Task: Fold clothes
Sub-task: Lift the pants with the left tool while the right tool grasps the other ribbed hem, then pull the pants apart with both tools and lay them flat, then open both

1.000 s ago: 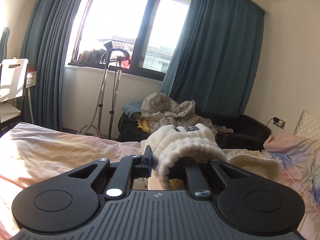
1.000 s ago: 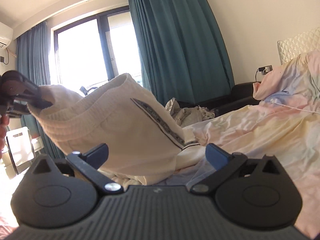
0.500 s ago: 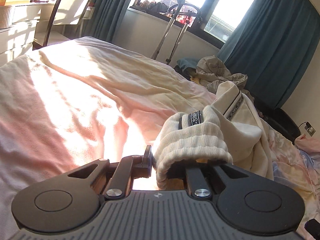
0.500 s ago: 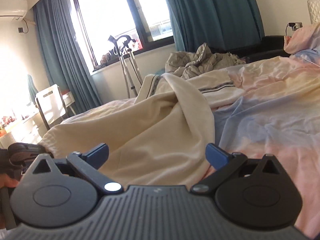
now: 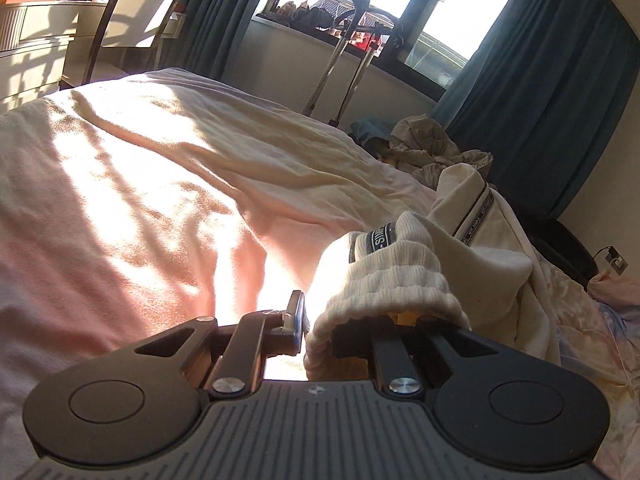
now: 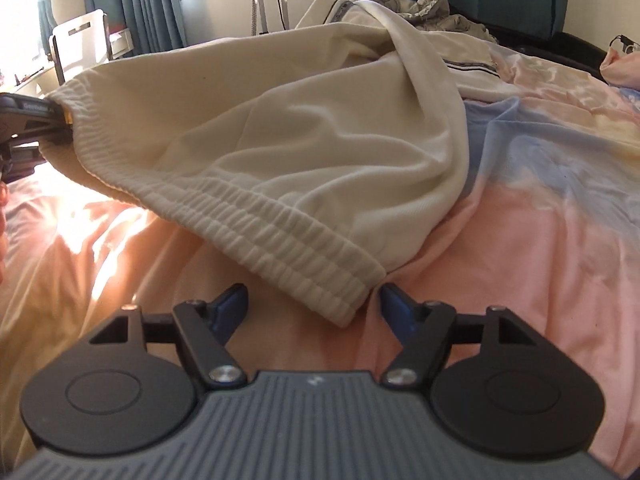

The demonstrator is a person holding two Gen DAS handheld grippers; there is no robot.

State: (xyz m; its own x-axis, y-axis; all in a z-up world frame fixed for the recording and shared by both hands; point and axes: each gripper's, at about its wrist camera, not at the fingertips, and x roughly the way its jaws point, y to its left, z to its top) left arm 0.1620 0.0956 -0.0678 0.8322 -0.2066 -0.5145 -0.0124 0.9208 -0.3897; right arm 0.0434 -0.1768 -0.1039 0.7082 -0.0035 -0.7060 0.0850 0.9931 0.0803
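Cream trousers [image 6: 304, 120] with a ribbed elastic waistband and a dark lettered side stripe lie partly on the bed. My left gripper [image 5: 316, 324] is shut on the waistband [image 5: 384, 280] and holds that end just above the sheet; it also shows at the left edge of the right wrist view [image 6: 36, 116]. My right gripper [image 6: 312, 306] is open, its blue fingertips [image 6: 230, 306] on either side of the waistband's near corner [image 6: 344, 304], which rests on the bed. I cannot tell if they touch it.
The bed [image 5: 140, 184] has a pink, yellow and blue sheet [image 6: 540, 184]. A heap of clothes [image 5: 432, 148] lies on a dark sofa beyond it. Crutches [image 5: 348, 60] lean at the window; a white chair [image 5: 132, 12] and desk stand far left.
Both grippers have come down from mid-air toward the bed. The trousers, held up a second ago, now drape across the sheet. The right gripper has closed in on the waistband corner.
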